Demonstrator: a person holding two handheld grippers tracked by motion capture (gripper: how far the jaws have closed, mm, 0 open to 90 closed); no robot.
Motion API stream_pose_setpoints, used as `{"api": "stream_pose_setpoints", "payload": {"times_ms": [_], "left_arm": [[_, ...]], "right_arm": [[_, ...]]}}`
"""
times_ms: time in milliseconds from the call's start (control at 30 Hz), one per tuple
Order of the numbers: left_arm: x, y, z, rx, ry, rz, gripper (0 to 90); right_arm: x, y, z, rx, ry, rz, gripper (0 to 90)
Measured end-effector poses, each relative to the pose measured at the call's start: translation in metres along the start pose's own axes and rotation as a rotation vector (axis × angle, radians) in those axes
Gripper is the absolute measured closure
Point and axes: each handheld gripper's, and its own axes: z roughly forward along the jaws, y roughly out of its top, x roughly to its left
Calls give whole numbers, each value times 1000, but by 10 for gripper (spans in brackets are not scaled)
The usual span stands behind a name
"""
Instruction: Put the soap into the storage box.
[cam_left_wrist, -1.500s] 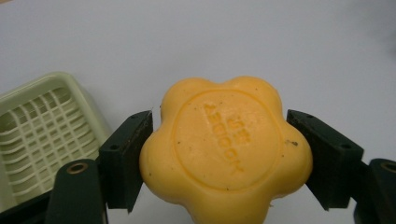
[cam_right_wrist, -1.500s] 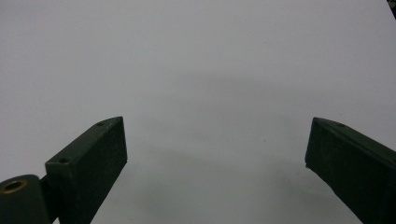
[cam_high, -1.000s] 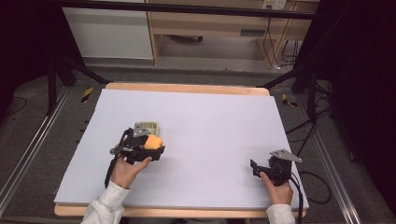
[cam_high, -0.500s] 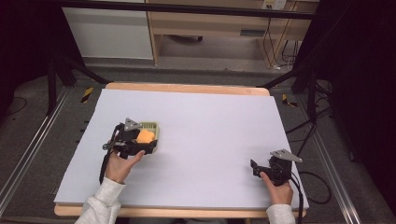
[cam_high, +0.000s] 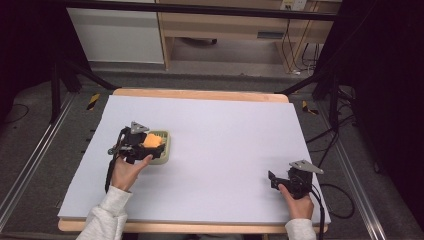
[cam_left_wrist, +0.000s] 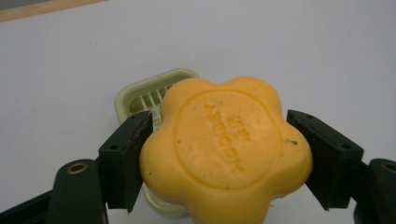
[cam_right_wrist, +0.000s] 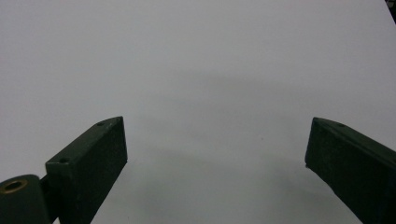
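Right tongs (cam_high: 274, 178) sit at the near right of the desk (cam_high: 225, 130), jaws apart, nothing between them, parked where they were a second ago. In the right gripper view both black jaws stand wide over bare white surface.

Left tongs (cam_high: 150, 142), mid-left of the desk, are clamped on the orange flower-shaped soap (cam_left_wrist: 224, 149), one pad on each flank. Grip looks solid in the left gripper view, stamped face up.

Change over the last second: left hand has carried the soap left and slightly farther in, from just near-right of the pale green soap dish (cam_high: 167, 150) to over it. In the high view the soap (cam_high: 154, 140) overlaps the dish; in the left gripper view the slatted dish (cam_left_wrist: 154, 93) sits under and behind the soap. Can't tell if the soap touches the slats.

My read: carry is basically done. Remaining work is to lower, centre, release.
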Motion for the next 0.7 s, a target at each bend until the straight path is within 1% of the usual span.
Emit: {"api": "stream_pose_setpoints", "payload": {"times_ms": [300,400,700], "left_arm": [[3,5,10,5,-1,-4,250],[4,6,12,5,-2,-14,250],[12,6,22,19,3,-23,251]], "right_arm": [[0,0,0,-7,-5,3,60],[0,0,0,-17,-10,6,60],[0,0,0,-24,-13,11,59]]}}
